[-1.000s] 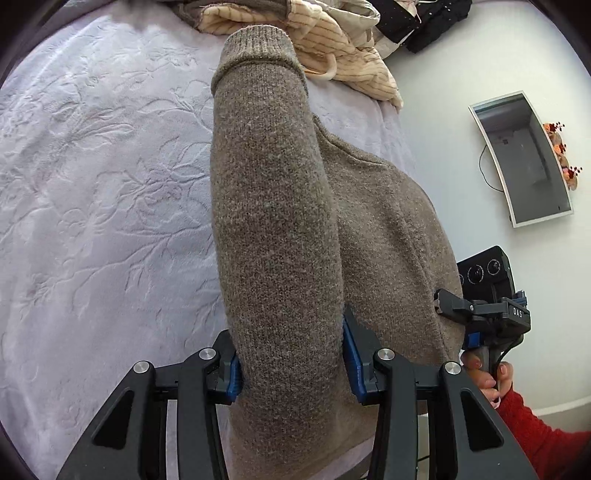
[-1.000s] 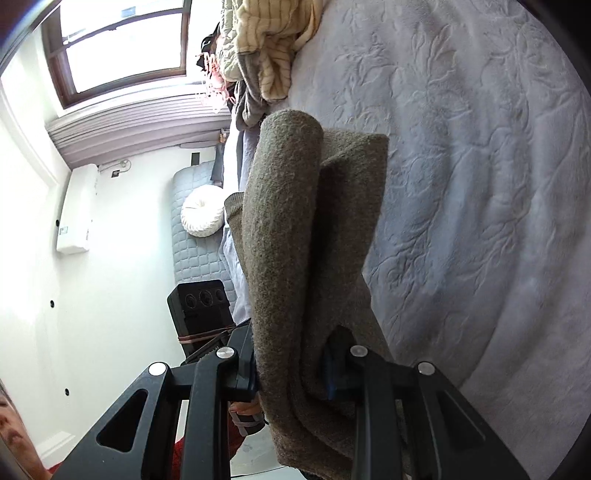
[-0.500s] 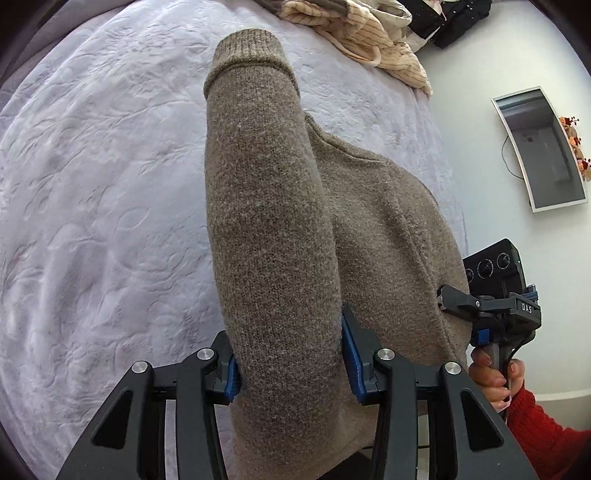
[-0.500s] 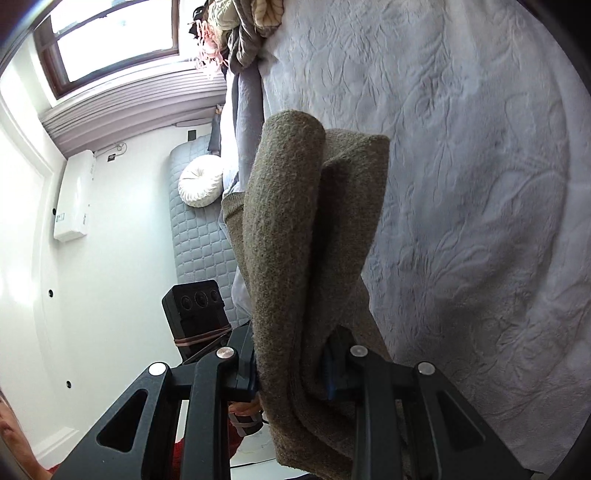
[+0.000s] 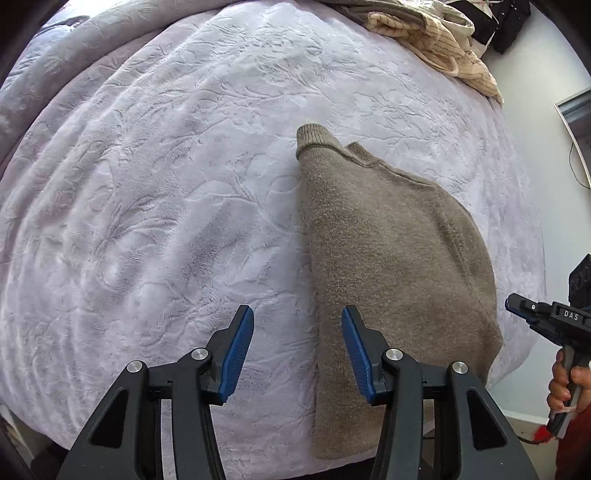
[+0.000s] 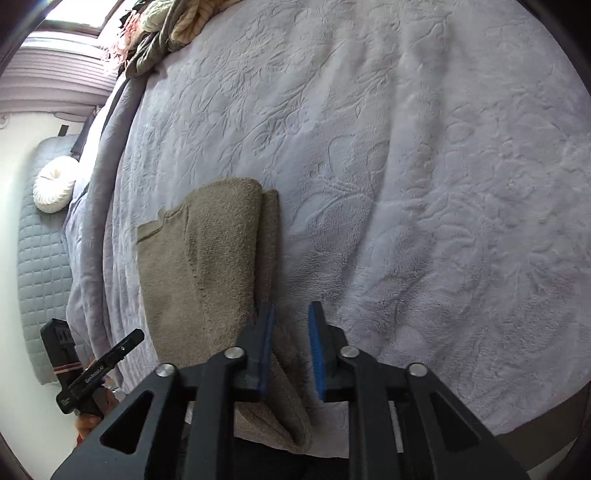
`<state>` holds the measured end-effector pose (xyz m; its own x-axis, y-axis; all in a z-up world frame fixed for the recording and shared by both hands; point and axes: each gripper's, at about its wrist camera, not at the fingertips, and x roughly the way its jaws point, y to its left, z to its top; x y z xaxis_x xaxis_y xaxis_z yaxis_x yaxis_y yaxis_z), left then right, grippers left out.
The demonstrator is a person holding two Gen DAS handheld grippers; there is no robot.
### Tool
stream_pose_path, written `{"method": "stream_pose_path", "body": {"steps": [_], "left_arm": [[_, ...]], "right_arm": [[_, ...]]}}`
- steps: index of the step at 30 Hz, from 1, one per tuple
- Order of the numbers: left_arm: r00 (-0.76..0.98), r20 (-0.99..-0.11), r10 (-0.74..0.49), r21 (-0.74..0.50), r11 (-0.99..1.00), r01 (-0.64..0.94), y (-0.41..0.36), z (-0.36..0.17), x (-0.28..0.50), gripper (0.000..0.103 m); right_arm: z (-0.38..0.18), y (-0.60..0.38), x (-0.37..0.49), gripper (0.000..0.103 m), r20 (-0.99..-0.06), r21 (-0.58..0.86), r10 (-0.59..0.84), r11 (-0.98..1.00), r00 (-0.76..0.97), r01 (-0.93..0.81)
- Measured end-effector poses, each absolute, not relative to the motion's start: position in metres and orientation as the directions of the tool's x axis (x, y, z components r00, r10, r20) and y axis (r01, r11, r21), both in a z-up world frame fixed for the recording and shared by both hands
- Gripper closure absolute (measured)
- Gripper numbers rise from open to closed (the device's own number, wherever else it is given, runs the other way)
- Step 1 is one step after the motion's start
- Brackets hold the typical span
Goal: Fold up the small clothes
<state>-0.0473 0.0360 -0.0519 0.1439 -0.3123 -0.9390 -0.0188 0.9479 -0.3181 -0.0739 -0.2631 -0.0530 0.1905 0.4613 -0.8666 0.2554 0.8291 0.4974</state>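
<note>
A brown knit sweater (image 5: 388, 258), folded lengthwise, lies flat on the pale lilac bedspread (image 5: 147, 184) near its front edge, cuff (image 5: 312, 134) pointing away. My left gripper (image 5: 297, 312) hovers over the sweater's left edge with its jaws opening; only bedspread shows between the blue pads. In the right wrist view the sweater (image 6: 207, 258) lies left of my right gripper (image 6: 291, 308). Its jaws are closing, a narrow gap remains, and the pads press on nothing; the sweater's near corner lies beneath them. Each gripper also shows in the other's view (image 5: 515, 302) (image 6: 136, 335).
A heap of unfolded clothes (image 5: 436, 33) sits at the far end of the bed (image 6: 166, 29). A round white cushion (image 6: 55, 184) lies on a quilted surface beside the bed. A mirror (image 5: 576, 129) leans on the wall. A hand (image 5: 565, 380) grips the right handle.
The sweater hung clamped in both grippers; now it lies on the bed and both have let go. Both cameras tilted downward and drew back toward the bed's near edge.
</note>
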Motion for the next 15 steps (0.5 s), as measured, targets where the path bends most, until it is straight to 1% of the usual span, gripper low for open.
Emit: {"method": "stream_pose_path", "body": {"steps": [3, 7, 10, 12, 13, 15], "left_arm": [[0.163, -0.925, -0.343, -0.347, 0.938, 0.006, 0.033, -0.042, -0.046, 0.052], [0.154, -0.907, -0.393, -0.389, 0.92, 0.057, 0.008, -0.041, -0.05, 0.052], [0.118, -0.921, -0.371, -0.362, 0.927, 0.094, -0.011, -0.055, -0.06, 0.052], [0.096, -0.942, -0.323, -0.313, 0.944, 0.102, -0.014, -0.067, -0.07, 0.052], [0.089, -0.944, -0.319, -0.31, 0.946, 0.101, -0.014, -0.071, -0.074, 0.052], [0.083, -0.937, -0.34, -0.336, 0.94, 0.058, -0.009, -0.078, -0.078, 0.042]], "right_arm": [[-0.034, -0.249, -0.078, 0.09, -0.847, 0.525, 0.488, 0.83, 0.212, 0.19], [-0.023, -0.212, -0.092, 0.09, -0.859, 0.493, 0.472, 0.868, 0.196, 0.069], [-0.038, -0.191, -0.096, 0.09, -0.893, 0.434, 0.424, 0.901, 0.151, 0.032], [-0.053, -0.189, -0.097, 0.09, -0.917, 0.385, 0.379, 0.922, 0.127, 0.028], [-0.061, -0.191, -0.098, 0.093, -0.927, 0.362, 0.356, 0.931, 0.116, 0.036], [-0.075, -0.198, -0.099, 0.095, -0.939, 0.335, 0.329, 0.941, 0.102, 0.051]]}}
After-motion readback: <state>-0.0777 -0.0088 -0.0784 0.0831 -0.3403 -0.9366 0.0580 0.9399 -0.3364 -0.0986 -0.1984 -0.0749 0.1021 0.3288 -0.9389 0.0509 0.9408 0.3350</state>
